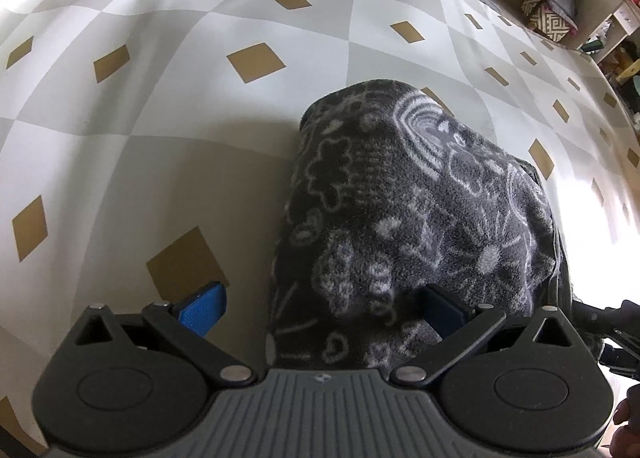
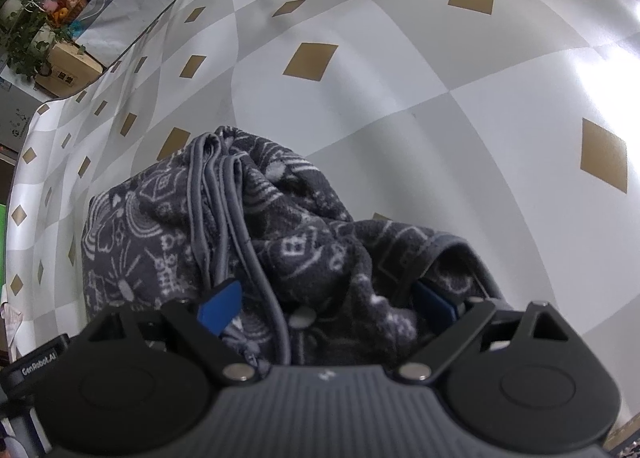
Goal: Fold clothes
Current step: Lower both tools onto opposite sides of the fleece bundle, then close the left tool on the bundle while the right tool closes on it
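**Both grippers wide over bunched patterned garment**

Dark grey fleece garment [image 1: 404, 217] with white doodle print sits in a compact heap on the bench [image 1: 160, 105], which has a grey-white check cover with tan diamonds. The bench edges are too far off to place the heap against them. Left gripper [image 1: 324, 310] has its jaws spread wide, one blue pad on bare cover, the other against the fabric, pinching nothing. Right gripper [image 2: 328, 302] is likewise spread, straddling the heap's rumpled side where grey drawcords [image 2: 224, 225] trail. Probably positioned either to pick an edge or having let go; can't tell which. Containers: cardboard box [image 2: 68, 65] beyond the far bench edge, contents not visible.
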Available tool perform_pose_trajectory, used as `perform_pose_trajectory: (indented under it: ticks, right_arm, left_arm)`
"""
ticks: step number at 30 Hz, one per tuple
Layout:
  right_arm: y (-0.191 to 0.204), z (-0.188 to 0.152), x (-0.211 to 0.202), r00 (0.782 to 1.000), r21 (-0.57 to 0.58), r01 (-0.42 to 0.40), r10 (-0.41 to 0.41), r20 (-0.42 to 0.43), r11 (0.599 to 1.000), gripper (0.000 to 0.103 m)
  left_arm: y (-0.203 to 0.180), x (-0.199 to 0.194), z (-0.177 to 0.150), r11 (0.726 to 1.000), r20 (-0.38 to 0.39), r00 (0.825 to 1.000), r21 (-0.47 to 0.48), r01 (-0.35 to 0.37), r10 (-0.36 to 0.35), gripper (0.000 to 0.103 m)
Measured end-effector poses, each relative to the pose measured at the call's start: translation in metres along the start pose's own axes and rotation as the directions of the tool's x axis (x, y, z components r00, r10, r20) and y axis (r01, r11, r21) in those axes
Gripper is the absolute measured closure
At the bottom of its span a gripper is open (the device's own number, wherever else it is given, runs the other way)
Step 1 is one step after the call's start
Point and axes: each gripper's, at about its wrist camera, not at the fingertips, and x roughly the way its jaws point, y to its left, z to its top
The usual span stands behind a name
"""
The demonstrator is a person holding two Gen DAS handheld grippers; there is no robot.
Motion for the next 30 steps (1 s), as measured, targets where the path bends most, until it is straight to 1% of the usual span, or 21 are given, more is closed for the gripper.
perform_pose_trajectory:
  ticks: [4,6,9,14,18,22,27,30]
  right_arm:
    - [0.0,0.001,0.0,1.0,0.018,-0.008,0.008,-0.001,1.0,0.009]
    - [0.001,0.001,0.001,1.0,0.008,-0.008,0.008,0.0,1.0,0.008]
    - [0.003,0.0,0.006,1.0,0.002,0.009,-0.009,-0.002,1.0,0.007]
    - [0.008,-0.001,0.013,0.999,-0.017,0.04,-0.041,-0.002,0.999,0.006]
    - [0.011,-0.002,0.015,0.999,-0.029,0.05,-0.05,0.002,0.998,0.004]
    - [0.017,-0.004,0.019,0.997,-0.074,0.071,-0.071,0.004,0.995,0.001]
    - [0.016,-0.005,0.016,0.997,-0.097,0.078,-0.078,0.006,0.992,0.001]
    - [0.016,-0.007,0.014,0.996,-0.1,0.091,-0.089,0.017,0.991,0.002]
  left_arm:
    - [-0.003,0.003,0.001,1.0,-0.004,1.0,0.002,0.014,-0.014,0.0]
    - [-0.009,0.004,0.001,1.0,-0.007,1.0,0.021,0.021,-0.021,0.0]
    - [-0.02,0.009,-0.001,0.999,-0.015,1.0,0.047,0.026,-0.026,0.0]
    - [-0.028,0.012,0.0,0.999,-0.016,1.0,0.048,0.016,-0.015,0.0]
    - [-0.031,0.014,-0.001,0.998,-0.015,1.0,0.055,0.016,-0.015,0.0]
    - [-0.035,0.016,-0.002,0.997,-0.013,1.0,0.071,0.005,-0.005,0.0]
    - [-0.029,0.016,0.001,0.998,-0.024,0.999,0.058,0.031,-0.03,0.0]
    - [-0.029,0.017,0.0,0.998,-0.02,0.999,0.06,0.033,-0.032,0.0]
